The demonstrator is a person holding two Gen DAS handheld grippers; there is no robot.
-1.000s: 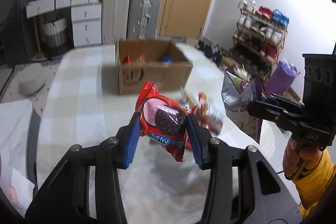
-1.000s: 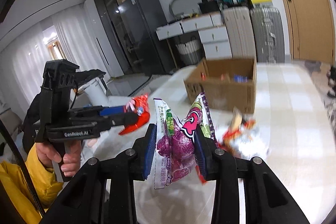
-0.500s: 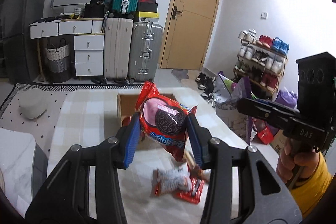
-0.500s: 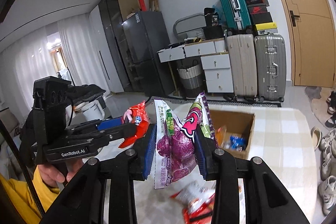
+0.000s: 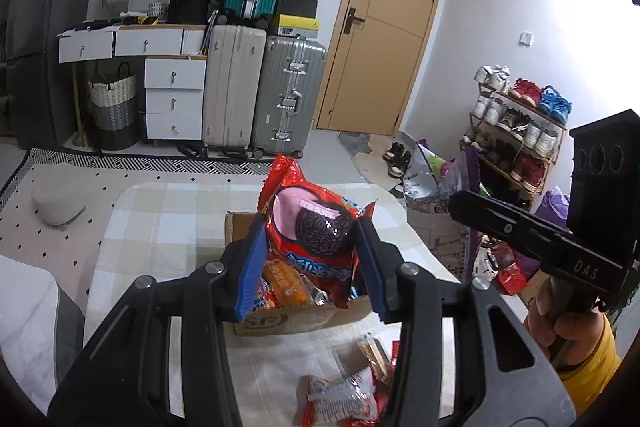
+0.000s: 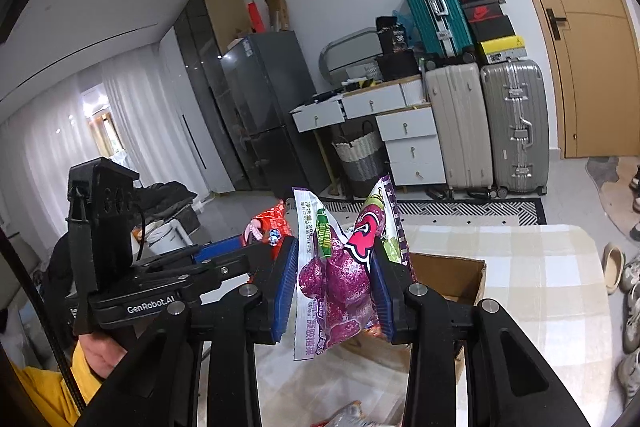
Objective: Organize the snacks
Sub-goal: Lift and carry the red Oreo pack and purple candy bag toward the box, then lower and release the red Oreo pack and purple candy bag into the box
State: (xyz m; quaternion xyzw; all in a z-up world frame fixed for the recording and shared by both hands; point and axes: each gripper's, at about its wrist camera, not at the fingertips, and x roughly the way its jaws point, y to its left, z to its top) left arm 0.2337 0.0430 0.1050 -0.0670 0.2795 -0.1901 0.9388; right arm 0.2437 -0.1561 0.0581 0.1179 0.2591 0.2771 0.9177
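Clamping a red cookie packet (image 5: 316, 227) between its blue pads, the left gripper (image 5: 310, 267) holds the packet upright, its top edge standing above the jaws and its lower corner hanging below them. Directly beyond and beneath the jaws sits an open cardboard box (image 5: 296, 319) on the checked surface (image 5: 160, 211), and the packet hangs over the box's opening. Inside the box, just under the left pad, lie orange and red snack packs (image 5: 284, 285). Nearer than the jaws, below and between the gripper's arms, a few loose red and silver wrappers (image 5: 344, 399) rest on the surface outside the box.

To the right of those jaws, the right gripper (image 5: 532, 235) shows side-on in a hand (image 5: 560, 319), level with the box and off past its right side; from this view its jaws cannot be judged.

In the right wrist view, the right gripper (image 6: 334, 287) is closed on a purple grape candy bag (image 6: 340, 271), which sits upright between the blue pads, crumpled at the grip, with its top well above them and its bottom edge below. Left of these jaws the left gripper (image 6: 264, 251) reaches in with the red packet (image 6: 268, 227) at its tip. Behind and slightly right of the jaws the box (image 6: 452, 275) stands on the surface (image 6: 532, 267), the purple bag in front of its near left corner.
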